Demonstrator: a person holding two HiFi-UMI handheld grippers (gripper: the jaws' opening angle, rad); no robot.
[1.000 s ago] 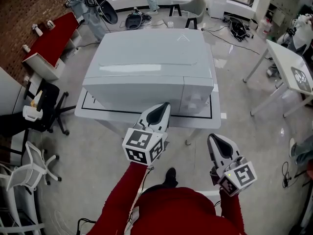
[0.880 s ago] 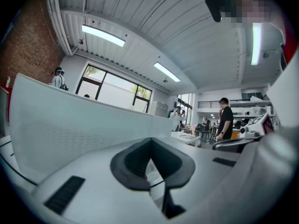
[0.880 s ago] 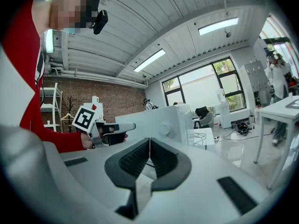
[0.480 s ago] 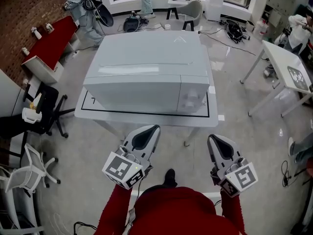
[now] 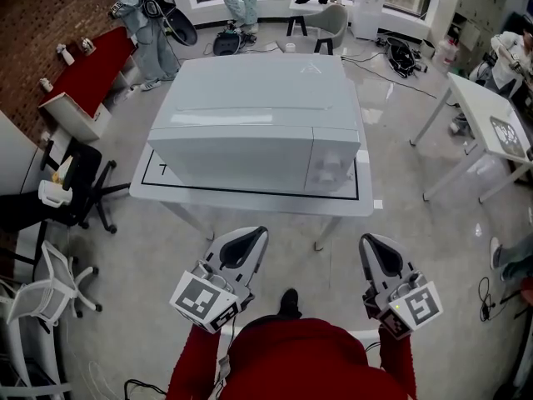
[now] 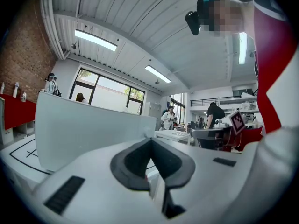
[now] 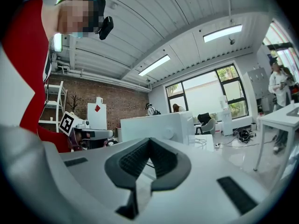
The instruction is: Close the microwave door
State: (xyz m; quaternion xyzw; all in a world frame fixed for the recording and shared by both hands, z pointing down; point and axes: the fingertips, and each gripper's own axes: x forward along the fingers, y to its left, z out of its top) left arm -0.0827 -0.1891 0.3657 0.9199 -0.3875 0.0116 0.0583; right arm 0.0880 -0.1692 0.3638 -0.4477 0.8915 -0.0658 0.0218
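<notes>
The microwave door (image 5: 233, 161) sits flush with the front of the microwave (image 5: 258, 90). I see no gap along its edge from the head view, so I judge the closing done. By my reckoning nothing is left except keeping both tools clear of it.

My left gripper (image 5: 256, 235) has its 2 jaws pressed together with nothing between them. My right gripper (image 5: 371, 242) is the same, closed and empty. Both hang close in front of my body, pointing level toward the appliance.

The microwave stands on the white table (image 5: 250, 200), inside a black outline marked on its top. It lies ahead of both grippers and well apart from them, with bare floor between the table edge and the jaw tips. The door faces my left gripper, and the control panel (image 5: 333, 169) lies between the lines of my 2 grippers. Neither gripper touches anything.
</notes>
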